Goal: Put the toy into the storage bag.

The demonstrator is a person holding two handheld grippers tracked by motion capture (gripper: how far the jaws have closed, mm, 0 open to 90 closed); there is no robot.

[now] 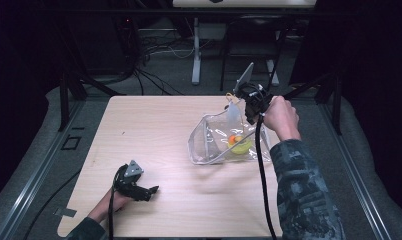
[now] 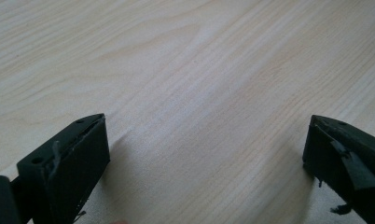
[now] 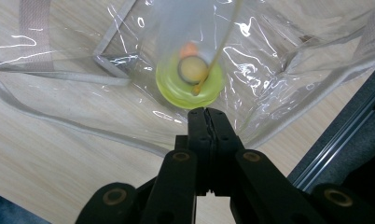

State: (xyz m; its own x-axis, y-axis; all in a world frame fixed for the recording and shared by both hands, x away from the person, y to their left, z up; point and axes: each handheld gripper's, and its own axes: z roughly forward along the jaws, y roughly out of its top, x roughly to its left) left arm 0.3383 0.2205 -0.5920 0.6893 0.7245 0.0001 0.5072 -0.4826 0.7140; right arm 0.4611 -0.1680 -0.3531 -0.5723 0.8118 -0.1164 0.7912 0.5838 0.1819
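We see the right gripper [image 3: 209,112] held above a clear plastic bag [image 1: 214,142], its jaws pressed together; whether they pinch the bag's film or the thin yellowish string [image 3: 223,39] that runs up past them, we cannot tell, since the pads hide their own seam. Just beyond its tips, inside the bag, lies a yellow-green round object [image 3: 189,84] with an orange piece [image 3: 188,48] behind it. The bag rests on the wooden table [image 1: 154,130], its grey-trimmed opening spreading to the gripper's left. The left gripper [image 2: 206,154] lies low over bare wood well apart from the bag, jaws spread wide with nothing between them.
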